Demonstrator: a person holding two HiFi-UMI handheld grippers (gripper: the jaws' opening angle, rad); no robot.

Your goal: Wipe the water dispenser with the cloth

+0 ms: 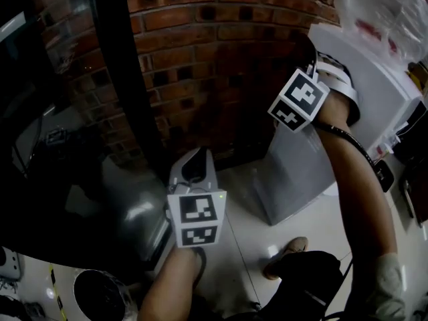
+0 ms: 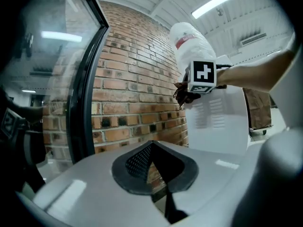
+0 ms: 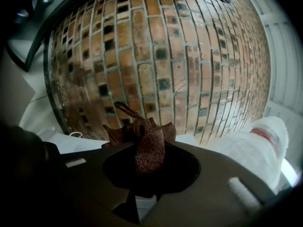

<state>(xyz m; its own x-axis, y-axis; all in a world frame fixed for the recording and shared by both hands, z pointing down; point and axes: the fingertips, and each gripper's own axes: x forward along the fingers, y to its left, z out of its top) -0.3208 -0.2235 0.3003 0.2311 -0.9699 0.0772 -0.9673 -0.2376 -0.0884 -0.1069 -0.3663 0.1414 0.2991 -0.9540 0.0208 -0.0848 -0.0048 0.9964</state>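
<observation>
**Cloth gripped at the dispenser's upper corner**

The right tool [image 3: 148,151] is clenched on the cloth [image 3: 142,129], a rust-brown piece with a coarse, knitted texture. It is bunched into a crumpled peak that stands up past the dark pads, with one thin loop curling off its top. Seen from the left gripper view, tool and cloth sit at the upper corner of the dispenser [image 2: 222,122], on its wall side and just under the bottle [image 2: 189,39]. Whether the cloth touches the casing cannot be made out.

The dispenser is a tall, smooth white box with flat panels and a patch of fine horizontal vent slots on the face turned toward the left tool. The bottle on top of it is rounded, clear plastic with a red band.

The left tool [image 2: 151,145] is closed and empty. Its black, mesh-textured pads meet in a wedge at the tip. It stands apart from the dispenser, on the same side as the vent slots, and points toward it.

Beside the dispenser rises a wall [image 1: 221,59] of rough red brick with dark square recesses. Beyond that runs a glossy black frame [image 1: 124,65]. The floor [image 1: 247,199] at the dispenser's foot is pale, shiny tile.
</observation>
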